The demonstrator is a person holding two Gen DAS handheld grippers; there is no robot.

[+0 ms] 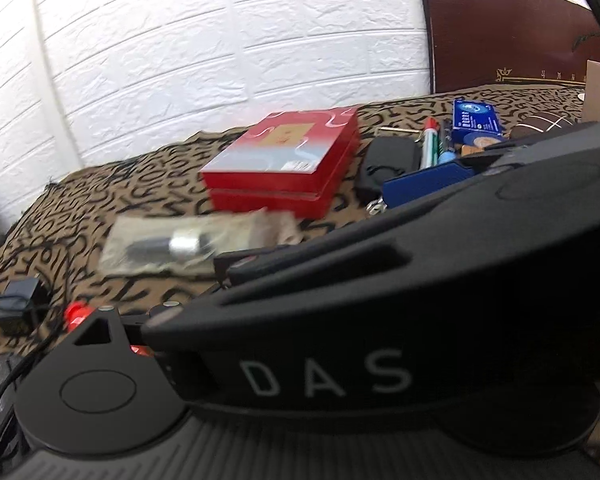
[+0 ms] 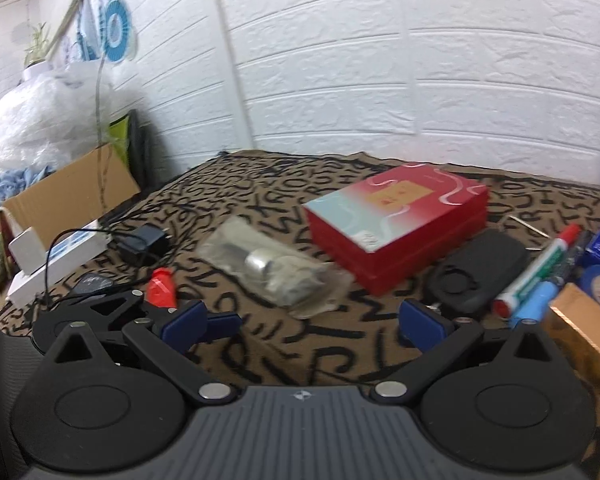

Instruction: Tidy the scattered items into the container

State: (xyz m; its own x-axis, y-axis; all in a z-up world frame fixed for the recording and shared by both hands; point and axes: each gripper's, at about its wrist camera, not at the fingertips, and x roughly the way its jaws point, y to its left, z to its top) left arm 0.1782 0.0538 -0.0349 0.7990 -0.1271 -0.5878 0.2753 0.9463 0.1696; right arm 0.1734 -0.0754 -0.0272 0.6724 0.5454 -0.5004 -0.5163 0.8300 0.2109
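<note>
Red box (image 2: 396, 224), cardboard carton (image 2: 72, 196) right view only

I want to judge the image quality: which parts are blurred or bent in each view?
Left wrist view: the clear plastic bag with a metal part is smeared by motion; the red box stays softer than sharp. Right wrist view: the same bag is blurred, and the white brick wall bends from fisheye distortion.
</note>
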